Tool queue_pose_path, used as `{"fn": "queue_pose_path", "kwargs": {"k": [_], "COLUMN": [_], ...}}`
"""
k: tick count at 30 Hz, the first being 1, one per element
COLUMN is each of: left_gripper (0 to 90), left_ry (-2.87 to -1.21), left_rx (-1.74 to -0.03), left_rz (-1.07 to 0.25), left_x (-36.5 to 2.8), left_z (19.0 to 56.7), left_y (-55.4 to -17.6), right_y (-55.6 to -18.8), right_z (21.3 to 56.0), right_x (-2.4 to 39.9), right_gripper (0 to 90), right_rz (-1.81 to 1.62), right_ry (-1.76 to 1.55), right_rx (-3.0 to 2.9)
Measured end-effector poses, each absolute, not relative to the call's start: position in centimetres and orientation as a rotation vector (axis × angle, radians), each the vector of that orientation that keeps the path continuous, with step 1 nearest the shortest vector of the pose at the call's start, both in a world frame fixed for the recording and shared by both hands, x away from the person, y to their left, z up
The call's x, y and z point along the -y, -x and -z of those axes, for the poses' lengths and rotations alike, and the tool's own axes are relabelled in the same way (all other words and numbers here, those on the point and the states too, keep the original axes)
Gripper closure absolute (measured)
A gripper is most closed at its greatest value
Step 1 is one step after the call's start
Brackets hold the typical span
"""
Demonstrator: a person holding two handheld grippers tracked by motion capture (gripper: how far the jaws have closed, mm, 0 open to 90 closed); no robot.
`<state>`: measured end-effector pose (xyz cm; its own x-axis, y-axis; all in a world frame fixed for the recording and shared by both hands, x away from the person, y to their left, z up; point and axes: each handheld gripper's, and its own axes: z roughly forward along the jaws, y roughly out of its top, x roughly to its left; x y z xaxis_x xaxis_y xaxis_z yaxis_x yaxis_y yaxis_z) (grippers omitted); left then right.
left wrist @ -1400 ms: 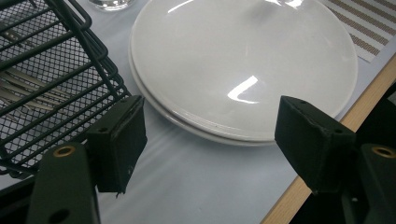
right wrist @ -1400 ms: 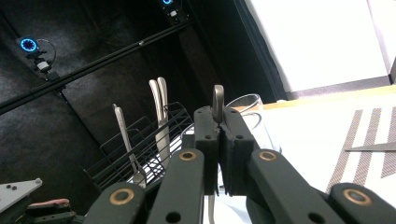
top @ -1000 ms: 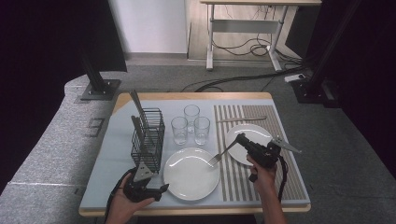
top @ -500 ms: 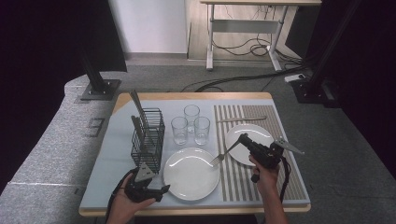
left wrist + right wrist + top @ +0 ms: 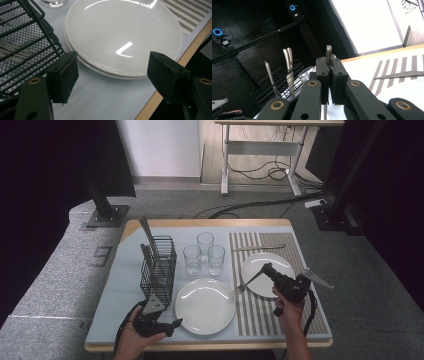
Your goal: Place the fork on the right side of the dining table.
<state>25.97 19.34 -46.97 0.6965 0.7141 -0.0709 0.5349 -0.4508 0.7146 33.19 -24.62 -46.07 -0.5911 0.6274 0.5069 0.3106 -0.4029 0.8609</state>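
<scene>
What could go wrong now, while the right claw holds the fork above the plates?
The right claw grips the fork near one end, so it might tilt or slip and strike the big plate. The glasses stand close together beside its path; a wide swing could knock one over. The open left claw sits near the plate's edge and could bump it.

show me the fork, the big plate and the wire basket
fork [image 5: 240,287]: high view, on the tines by the plate's rim
big plate [image 5: 120,30]: left gripper view, on the bare middle
wire basket [image 5: 159,270]: high view, on its mesh wall
</scene>
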Motion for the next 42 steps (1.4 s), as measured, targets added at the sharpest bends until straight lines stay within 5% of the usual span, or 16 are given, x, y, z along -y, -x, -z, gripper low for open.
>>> {"fn": "queue_pose_path", "kwargs": {"k": [42], "left_gripper": [25.4], "left_ry": [-2.146], "left_rx": [-0.974], "left_rz": [-0.324], "left_x": [-20.0], "left_z": [46.8], "left_y": [-26.0], "right_y": [-31.6], "right_z": [46.4], "right_x": [26.9], "right_gripper": [86.4], "right_rz": [-2.055], "right_ry": [-1.344], "right_rx": [-1.514]}}
